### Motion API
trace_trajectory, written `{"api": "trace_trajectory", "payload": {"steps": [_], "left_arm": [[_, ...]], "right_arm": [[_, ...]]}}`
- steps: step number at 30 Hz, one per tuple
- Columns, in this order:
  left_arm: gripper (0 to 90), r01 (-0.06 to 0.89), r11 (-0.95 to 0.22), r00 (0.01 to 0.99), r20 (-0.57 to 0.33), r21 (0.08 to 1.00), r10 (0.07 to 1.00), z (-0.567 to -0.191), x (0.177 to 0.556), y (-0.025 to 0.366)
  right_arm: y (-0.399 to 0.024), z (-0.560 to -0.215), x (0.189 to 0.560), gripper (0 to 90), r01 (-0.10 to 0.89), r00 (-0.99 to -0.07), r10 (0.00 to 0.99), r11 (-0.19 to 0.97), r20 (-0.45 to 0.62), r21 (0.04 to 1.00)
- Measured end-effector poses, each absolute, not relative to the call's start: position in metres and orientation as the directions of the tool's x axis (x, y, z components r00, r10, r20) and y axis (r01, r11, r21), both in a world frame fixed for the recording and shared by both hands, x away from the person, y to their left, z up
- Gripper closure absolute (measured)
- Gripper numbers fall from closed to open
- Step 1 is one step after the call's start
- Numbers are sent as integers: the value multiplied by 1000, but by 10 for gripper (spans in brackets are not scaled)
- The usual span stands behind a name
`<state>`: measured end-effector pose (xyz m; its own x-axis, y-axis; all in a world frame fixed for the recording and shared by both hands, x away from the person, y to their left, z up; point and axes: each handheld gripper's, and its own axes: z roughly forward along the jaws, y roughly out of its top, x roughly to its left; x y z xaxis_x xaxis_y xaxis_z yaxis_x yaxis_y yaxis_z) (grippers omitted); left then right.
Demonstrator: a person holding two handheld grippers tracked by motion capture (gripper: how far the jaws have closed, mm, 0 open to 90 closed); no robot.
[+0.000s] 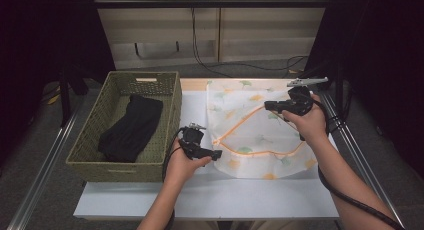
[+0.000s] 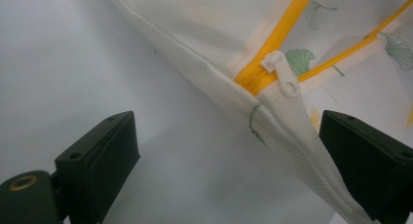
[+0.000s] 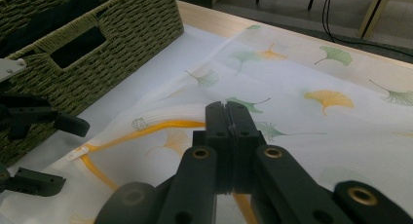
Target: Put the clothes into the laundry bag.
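Spread flat on the white tabletop (image 1: 200, 195), just right of the woven basket (image 1: 125, 80) holding a black garment (image 1: 131, 127): a mesh laundry bag (image 1: 250, 125) printed with leaves, its yellow zipper (image 2: 277, 36) already parted along much of its run, the white zipper pull (image 2: 282, 73) sitting at the bag's near-left corner. Pinched tight on the far edge of that opening, to judge by the yellow tape running in under the closed tips: the right gripper (image 1: 270, 106). Standing wide apart, holding nothing, one finger over bare tabletop and the other over the bag's corner seam just short of the pull: the fingers (image 2: 104, 156) of the left gripper (image 1: 214, 154). Main risk from here, probably: closing the left fingers on loose mesh rather than on the small pull or the zipper edge, so that both layers get clamped together and the mouth stays shut. Also likely to slip: thin, slick netting, if tugged hard from the right while unpinned on the left, dragging the whole bag across the tabletop instead of opening it. Worth watching too: a pull to the far right against the stop, straining the seam at the corner. Lastly, with the basket so close on the left, an elbow or cable catching its rim and shifting it.
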<state>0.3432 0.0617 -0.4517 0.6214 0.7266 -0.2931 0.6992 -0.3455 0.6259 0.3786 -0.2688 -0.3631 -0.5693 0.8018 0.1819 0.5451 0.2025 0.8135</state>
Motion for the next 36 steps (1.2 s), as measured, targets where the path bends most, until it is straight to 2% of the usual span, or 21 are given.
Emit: {"api": "trace_trajectory", "payload": {"steps": [23, 36], "left_arm": [[79, 710, -364, 623, -297, 603, 723, -452, 349, 62], [78, 711, -383, 633, -297, 590, 715, -439, 356, 61]], "right_arm": [[-278, -346, 380, 899, 536, -565, 803, 180, 191, 825], [-280, -343, 378, 899, 532, -563, 805, 178, 189, 828]]}}
